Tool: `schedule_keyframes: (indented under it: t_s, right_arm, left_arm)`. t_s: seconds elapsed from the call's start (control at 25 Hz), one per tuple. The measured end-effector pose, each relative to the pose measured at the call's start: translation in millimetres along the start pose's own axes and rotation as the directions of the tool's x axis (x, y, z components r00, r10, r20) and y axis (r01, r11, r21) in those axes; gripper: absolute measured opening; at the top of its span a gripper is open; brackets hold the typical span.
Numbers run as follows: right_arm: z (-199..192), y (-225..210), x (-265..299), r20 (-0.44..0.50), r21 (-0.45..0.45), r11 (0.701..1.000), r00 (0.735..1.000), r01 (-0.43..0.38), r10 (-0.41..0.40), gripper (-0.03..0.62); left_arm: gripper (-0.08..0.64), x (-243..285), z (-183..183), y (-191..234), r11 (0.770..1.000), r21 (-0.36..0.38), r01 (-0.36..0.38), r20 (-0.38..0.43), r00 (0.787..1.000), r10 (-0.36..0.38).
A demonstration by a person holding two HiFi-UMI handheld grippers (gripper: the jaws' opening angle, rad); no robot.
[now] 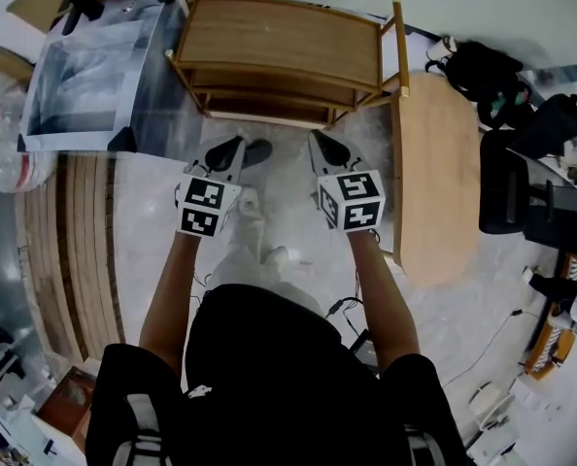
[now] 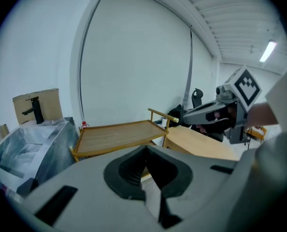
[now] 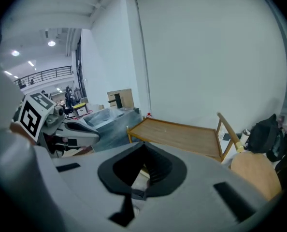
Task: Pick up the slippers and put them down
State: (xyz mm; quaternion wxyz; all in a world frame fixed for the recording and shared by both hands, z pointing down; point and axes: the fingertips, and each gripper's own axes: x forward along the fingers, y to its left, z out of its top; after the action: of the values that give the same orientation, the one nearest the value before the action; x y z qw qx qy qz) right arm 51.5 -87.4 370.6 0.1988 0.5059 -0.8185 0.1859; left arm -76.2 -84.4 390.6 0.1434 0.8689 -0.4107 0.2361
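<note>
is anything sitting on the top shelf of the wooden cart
No, the wooden cart's top shelf shows only bare wood in the head view.

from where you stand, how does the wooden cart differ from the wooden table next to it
The cart has a rectangular top with a raised rim and a handle rail at one end; the table has a plain top with rounded ends. The cart shows lower shelves under its top; the table shows none from above. In the head view the cart sits at top centre, the table beside it on the right. Both are light wood.
</note>
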Motion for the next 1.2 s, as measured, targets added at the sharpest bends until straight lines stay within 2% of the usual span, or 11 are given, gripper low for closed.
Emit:
schedule_keyframes:
  t_s: [0.08, 0.36, 0.76, 1.04, 1.2]
  right_arm:
    - [9, 3, -14, 0.023, -0.007, 1.0, 1.0, 0.004, -0.004, 0.0]
    - [44, 20, -61, 0.121, -0.034, 0.999, 0.993, 0.014, -0.01, 0.0]
    - [73, 46, -122, 0.231, -0.074, 0.997, 0.973, 0.012, 0.006, -0.001]
    - [79, 62, -175, 0.291, -0.099, 0.995, 0.957, 0.015, 0.014, 0.0]
    - [74, 70, -199, 0.308, -0.099, 0.995, 0.951, 0.017, 0.014, -0.001]
  left_arm:
    - [0.006, -15, 12, -10, 1.0, -0.021, 0.008, 0.028, 1.0, -0.007]
    - [0.006, -64, 48, -31, 1.0, -0.008, -0.007, 0.124, 0.992, 0.008]
    - [0.006, -123, 100, -57, 0.999, 0.031, -0.04, 0.266, 0.963, 0.031]
    - [0.008, -154, 114, -97, 0.993, 0.111, -0.05, 0.316, 0.949, 0.012]
    - [0.006, -173, 116, -115, 0.992, 0.111, -0.057, 0.338, 0.941, 0.016]
